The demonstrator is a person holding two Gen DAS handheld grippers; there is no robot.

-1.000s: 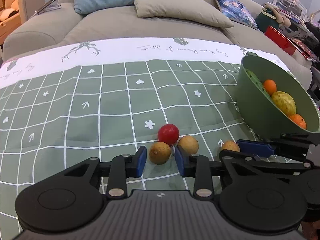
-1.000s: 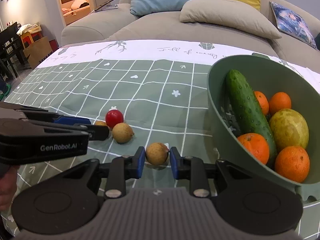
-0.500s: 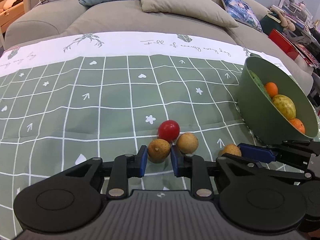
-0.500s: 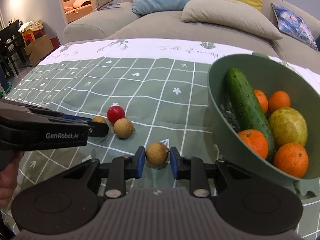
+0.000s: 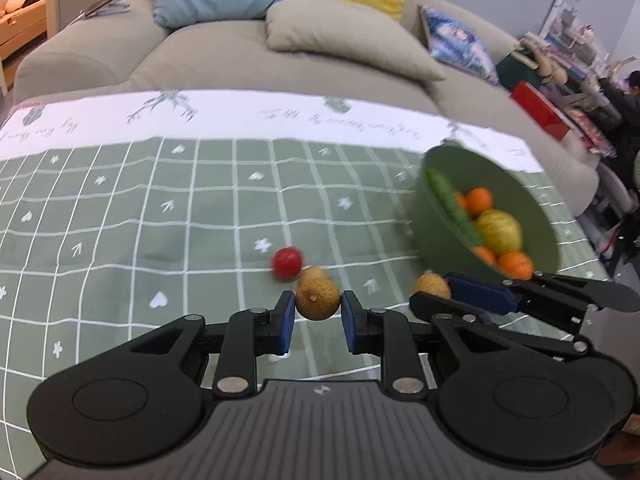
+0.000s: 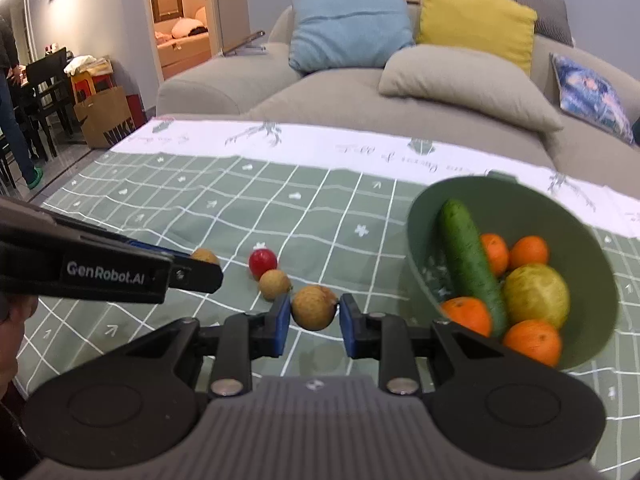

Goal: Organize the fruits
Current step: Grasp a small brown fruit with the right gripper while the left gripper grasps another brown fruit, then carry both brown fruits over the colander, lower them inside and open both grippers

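A brown longan [image 5: 318, 299] is pinched between the pads of the left gripper [image 5: 317, 312], and a second longan [image 6: 313, 307] is held likewise in the right gripper [image 6: 313, 314]. The green bowl [image 6: 592, 248] is seen to the right, nearer the right gripper. A red fruit [image 6: 263, 263] and a third longan [image 6: 274, 284] are left on the tablecloth [image 6: 200, 216].

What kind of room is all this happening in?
Most likely a home living room: a beige fabric sofa with blue and yellow cushions sits behind a low table under a green checked tablecloth, and a doorway leads to another room.
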